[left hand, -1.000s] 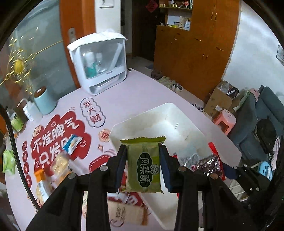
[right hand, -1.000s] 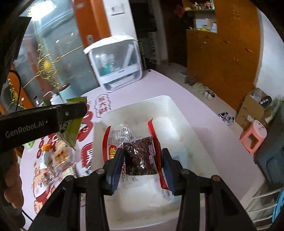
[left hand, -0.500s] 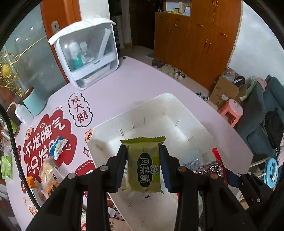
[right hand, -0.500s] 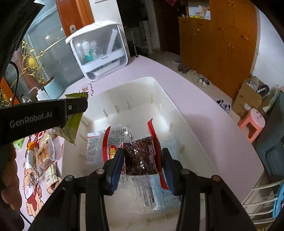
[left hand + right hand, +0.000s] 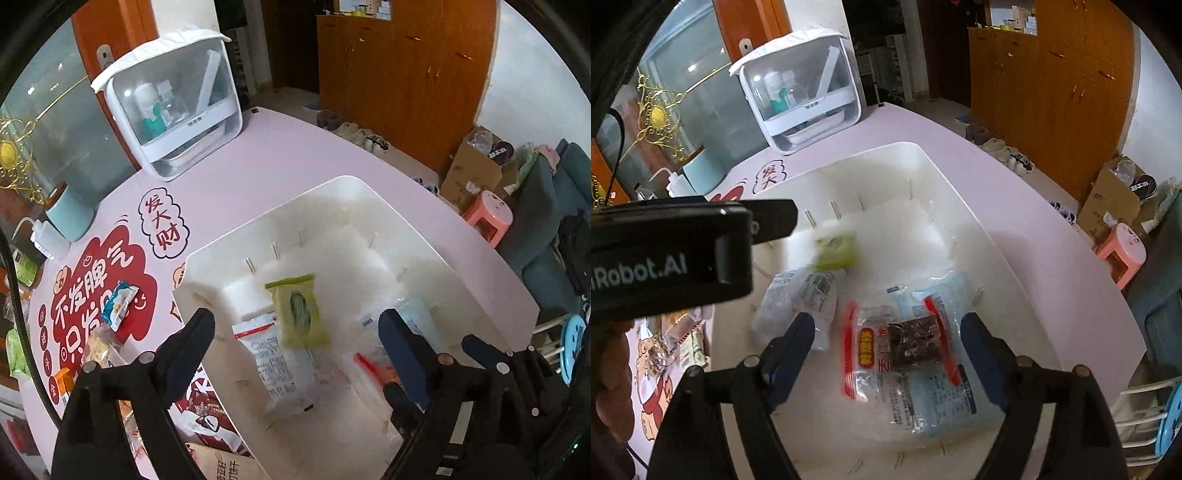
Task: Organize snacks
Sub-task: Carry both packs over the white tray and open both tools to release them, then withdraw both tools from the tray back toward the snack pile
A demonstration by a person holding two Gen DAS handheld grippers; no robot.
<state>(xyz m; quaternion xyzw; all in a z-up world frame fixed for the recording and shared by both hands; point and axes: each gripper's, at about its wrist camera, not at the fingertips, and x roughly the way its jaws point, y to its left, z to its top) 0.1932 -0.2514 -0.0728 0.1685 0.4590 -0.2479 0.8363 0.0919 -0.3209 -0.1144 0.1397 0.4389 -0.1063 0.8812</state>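
Note:
A white bin stands on the pink table and holds several snack packs. My left gripper hovers over it, jaws opening wide. A green snack pack hangs loose below them, blurred, touching neither pad, above a white pack. In the right wrist view the green pack is a smear over the bin, under the left gripper's body. My right gripper is also opening. A dark snack pack with red edges lies free between its fingers, on a pale blue pack.
A white storage box with a clear front stands at the table's far side. Loose snacks lie on the red-printed mat left of the bin, near a teal cup. The table edge curves past the bin's right, with a pink stool beyond.
Both grippers sank toward the bin and opened. The green pack left the left jaws and is dropping. The dark pack left the right jaws and lies on the packs in the bin.

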